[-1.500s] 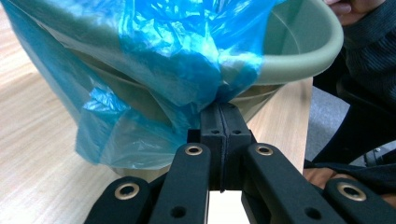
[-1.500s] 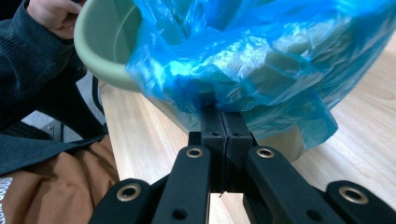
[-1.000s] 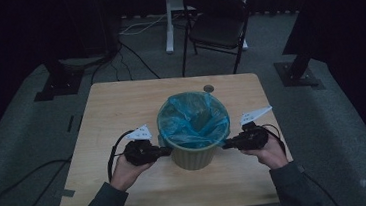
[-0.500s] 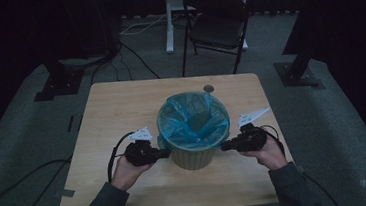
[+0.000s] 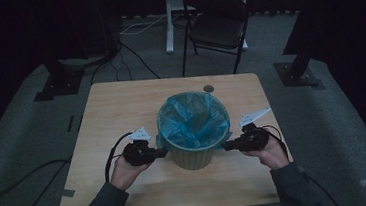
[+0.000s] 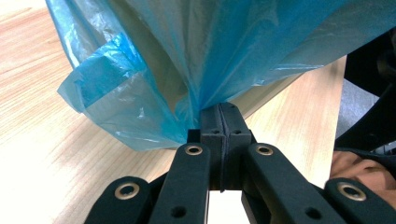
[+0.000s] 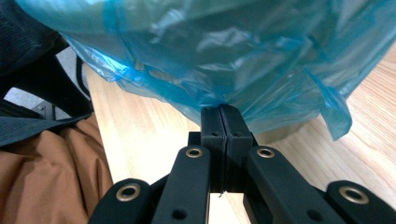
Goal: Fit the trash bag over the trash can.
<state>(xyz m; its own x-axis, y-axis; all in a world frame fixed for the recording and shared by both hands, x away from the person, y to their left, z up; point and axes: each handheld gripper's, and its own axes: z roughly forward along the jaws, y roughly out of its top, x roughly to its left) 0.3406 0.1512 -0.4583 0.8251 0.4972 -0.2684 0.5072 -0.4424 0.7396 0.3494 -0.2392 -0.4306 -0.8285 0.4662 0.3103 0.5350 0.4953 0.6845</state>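
One bin (image 5: 195, 152) with one blue bag (image 5: 192, 119), sitting near the tabletop's (image 5: 121, 103) front edge — left claw (image 5: 163, 153) and right claw (image 5: 226, 146) each pinched tight on the bag's overhang, hands level on opposite sides.

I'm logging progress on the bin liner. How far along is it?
Done: the blue bag lines the bin, its edge folded over the rim. In hand: the left hand-held gripper and the right hand-held gripper are each shut on the bag's overhang at opposite sides. Left: whatever comes next with the edge, likely pulling it down or lifting it off; neither is visibly begun.
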